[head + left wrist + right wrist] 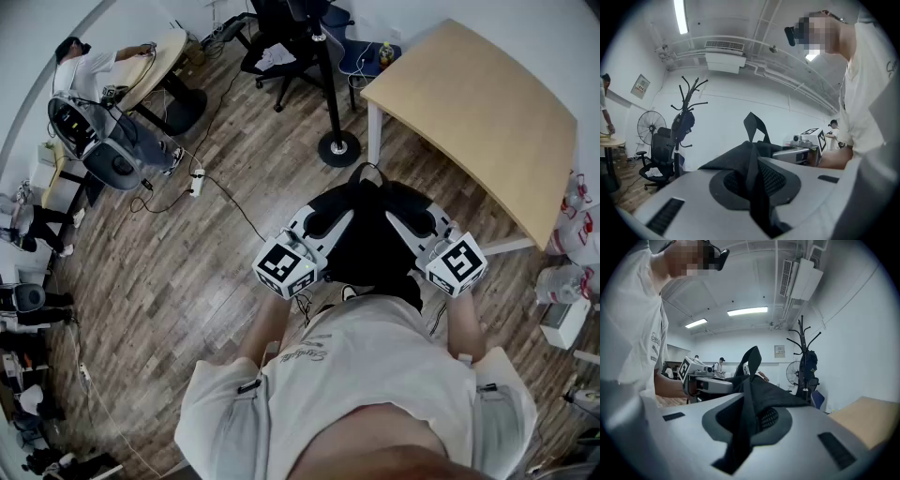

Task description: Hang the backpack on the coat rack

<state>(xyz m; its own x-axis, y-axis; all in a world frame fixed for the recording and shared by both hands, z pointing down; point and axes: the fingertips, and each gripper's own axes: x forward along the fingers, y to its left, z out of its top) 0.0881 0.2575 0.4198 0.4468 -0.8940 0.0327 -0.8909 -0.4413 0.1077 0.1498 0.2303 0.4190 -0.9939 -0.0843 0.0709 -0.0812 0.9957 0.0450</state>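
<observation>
A black backpack (370,239) hangs in the air in front of me, held between both grippers. My left gripper (319,220) is shut on its left shoulder strap (752,180). At the other side, my right gripper (420,223) is shut on the right strap (745,423). The bag's top loop (754,124) stands up between them. The black coat rack has its round base (338,147) on the floor just ahead. In the gripper views the coat rack (686,117) (805,362) has a dark bag hanging on it.
A light wooden table (487,103) stands to the right of the rack. Behind the rack is an office chair (281,47), with a floor fan (649,126) beside it. A cable and power strip (197,178) lie on the wood floor at the left. A person sits at a round table (155,61).
</observation>
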